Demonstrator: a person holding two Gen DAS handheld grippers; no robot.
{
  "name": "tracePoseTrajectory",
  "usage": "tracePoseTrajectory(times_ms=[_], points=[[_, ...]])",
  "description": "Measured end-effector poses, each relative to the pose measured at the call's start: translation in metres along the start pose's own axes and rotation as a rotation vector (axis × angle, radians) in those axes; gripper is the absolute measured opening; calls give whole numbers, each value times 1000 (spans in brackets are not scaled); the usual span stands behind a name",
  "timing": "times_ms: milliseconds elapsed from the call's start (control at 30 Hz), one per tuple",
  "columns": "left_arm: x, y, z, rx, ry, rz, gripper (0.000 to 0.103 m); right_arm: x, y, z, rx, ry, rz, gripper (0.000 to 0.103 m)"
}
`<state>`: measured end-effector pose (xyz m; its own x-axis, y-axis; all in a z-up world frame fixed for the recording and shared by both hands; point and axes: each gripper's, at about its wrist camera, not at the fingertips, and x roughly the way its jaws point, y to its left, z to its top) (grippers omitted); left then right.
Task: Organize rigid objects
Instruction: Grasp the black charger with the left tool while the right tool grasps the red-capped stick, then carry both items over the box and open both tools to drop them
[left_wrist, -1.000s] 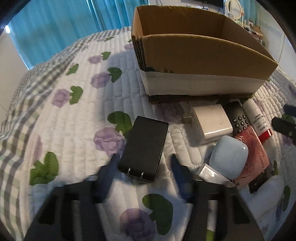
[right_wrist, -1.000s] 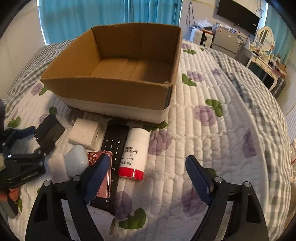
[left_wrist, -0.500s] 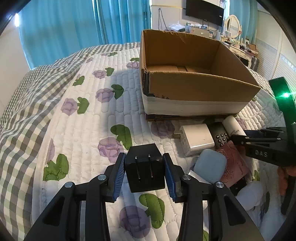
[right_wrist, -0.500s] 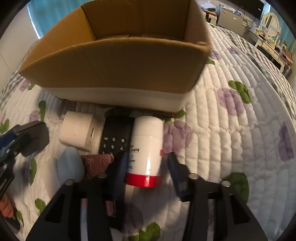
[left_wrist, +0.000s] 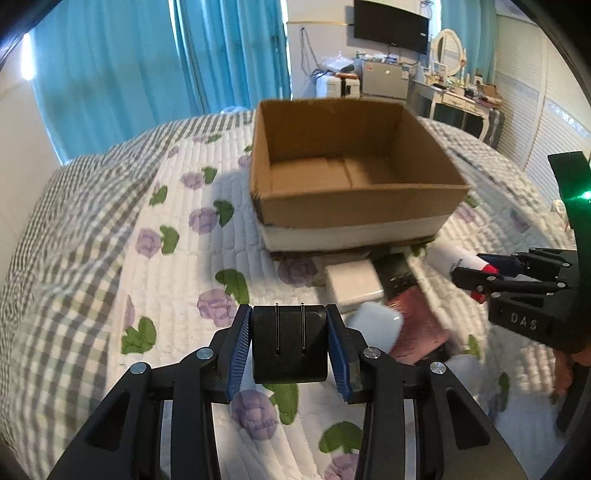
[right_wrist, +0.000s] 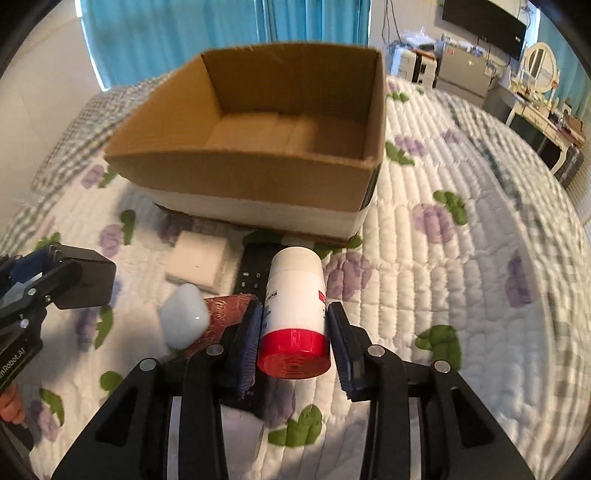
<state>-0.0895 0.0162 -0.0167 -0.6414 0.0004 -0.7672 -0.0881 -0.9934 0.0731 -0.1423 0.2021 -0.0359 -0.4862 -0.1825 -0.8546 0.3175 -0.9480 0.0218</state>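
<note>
My left gripper (left_wrist: 289, 345) is shut on a black power adapter (left_wrist: 289, 343), prongs up, and holds it above the quilt; it also shows in the right wrist view (right_wrist: 85, 282). My right gripper (right_wrist: 293, 332) is shut on a white bottle with a red cap (right_wrist: 294, 317) and holds it off the quilt; the bottle also shows in the left wrist view (left_wrist: 458, 258). An open, empty cardboard box (left_wrist: 354, 206) (right_wrist: 258, 181) stands ahead of both grippers.
On the floral quilt (left_wrist: 166, 258) in front of the box lie a white charger block (right_wrist: 197, 260), a black remote (right_wrist: 255, 269), a pale blue case (right_wrist: 183, 321) and a red-brown flat item (right_wrist: 227, 314). A white roll (right_wrist: 240, 439) lies below my right gripper.
My left gripper closed on the black adapter and lifted it. My right gripper moved in, closed on the white bottle and raised it. Both views now look toward the box opening.
</note>
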Motion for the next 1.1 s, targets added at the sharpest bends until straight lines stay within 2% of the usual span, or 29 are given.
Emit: tracePoseTrajectory(times_ms=[200,367,467,667,767,933,1000,1067,1100], points=[[-35,-11,36,26,-75,-5,40,-53,9,8,-19,-102,28,36],[-46,-19,86,37,-146,-13,40,-92,13,46,-33,-214,43,36],[-33,-21,118,28,-176,16,40,-101,11,73,-35,-266,37,36],[26,-17,148,3,-151,16,40,-78,0,117,-5,-301,37,36],[65,-18,149,14,-91,22,40,-55,-9,131,9,-296,36,36],[100,-18,141,26,-44,15,40,-22,-21,137,15,-279,32,36],[106,-21,140,36,-24,4,42,-13,-25,136,20,-270,40,36],[107,-23,142,42,-42,25,57,-9,-29,134,24,-264,50,36],[104,-23,144,41,-61,30,59,-7,-30,136,23,-260,53,36]])
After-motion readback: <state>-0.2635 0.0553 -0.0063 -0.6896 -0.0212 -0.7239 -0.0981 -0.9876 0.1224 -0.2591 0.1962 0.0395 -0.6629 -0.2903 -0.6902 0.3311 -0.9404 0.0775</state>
